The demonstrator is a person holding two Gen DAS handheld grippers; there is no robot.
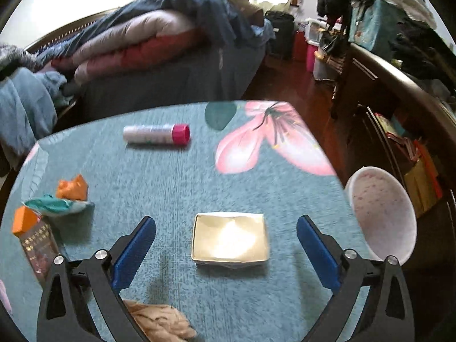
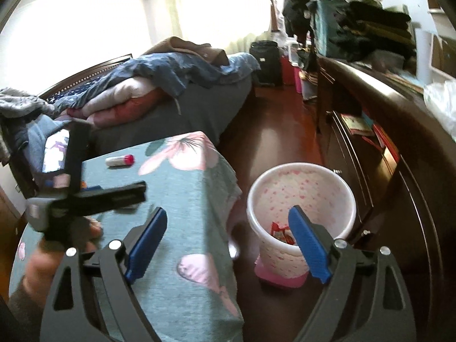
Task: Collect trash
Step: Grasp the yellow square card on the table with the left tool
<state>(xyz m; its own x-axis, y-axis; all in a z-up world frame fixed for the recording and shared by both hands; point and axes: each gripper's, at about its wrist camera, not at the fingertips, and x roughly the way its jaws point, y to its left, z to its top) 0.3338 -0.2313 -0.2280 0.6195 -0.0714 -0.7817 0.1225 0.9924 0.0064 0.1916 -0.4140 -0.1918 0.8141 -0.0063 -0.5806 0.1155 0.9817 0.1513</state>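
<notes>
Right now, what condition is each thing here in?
Left gripper: jaws wide open, empty.
Right gripper: jaws wide open, empty.
Small white box: open-topped, upright on the table.
Tube with pink cap: capped, lying on its side.
Waste bin: upright on the floor, red wrappers inside.
Orange wrapper: crumpled.

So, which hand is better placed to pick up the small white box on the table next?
Left. Its open tool already frames the white box on the table, while the right tool, open and empty, hangs beside the table near the bin.

One tube, one box, one bin.
</notes>
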